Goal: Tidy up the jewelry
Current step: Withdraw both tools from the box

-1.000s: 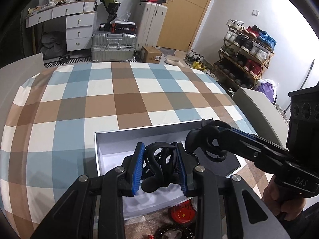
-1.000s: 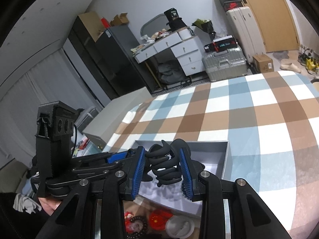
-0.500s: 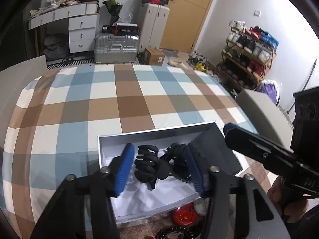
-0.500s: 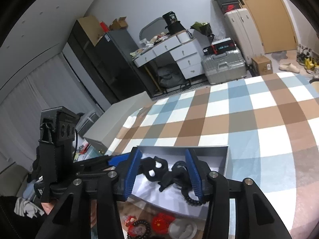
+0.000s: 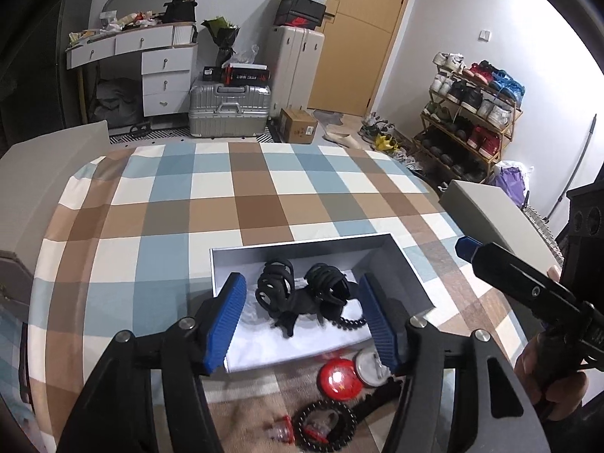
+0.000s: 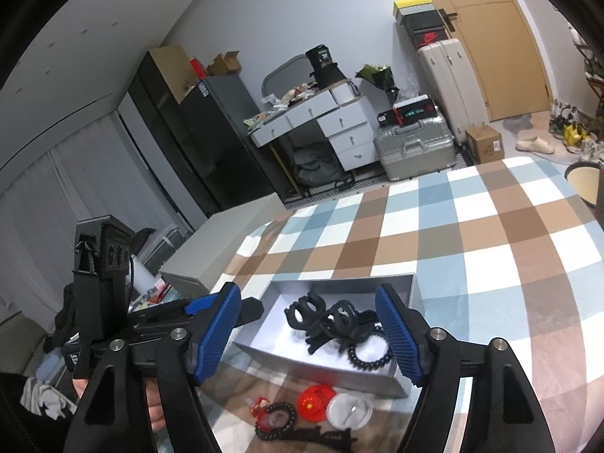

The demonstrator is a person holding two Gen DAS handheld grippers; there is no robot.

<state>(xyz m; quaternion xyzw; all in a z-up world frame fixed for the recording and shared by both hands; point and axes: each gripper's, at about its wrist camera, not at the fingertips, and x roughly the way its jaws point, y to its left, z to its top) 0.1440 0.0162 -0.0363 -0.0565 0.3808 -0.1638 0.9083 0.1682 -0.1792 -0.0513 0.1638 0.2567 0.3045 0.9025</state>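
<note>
A grey open box sits on the checked tablecloth. Two black hair claws lie in it beside a black beaded bracelet. My left gripper is open and empty above the box's near side. My right gripper is open and empty, also above the box; it shows at the right of the left wrist view. In front of the box lie a red round badge, a white round lid and a dark bead string.
The checked tablecloth covers a rounded table. A grey box lid or panel stands off the right edge, another off the left. Behind are suitcases, a desk and a shoe rack.
Both grippers held a black hair claw over the box a second ago. Both opened, the claws dropped into the box, and both grippers pulled back and up.
</note>
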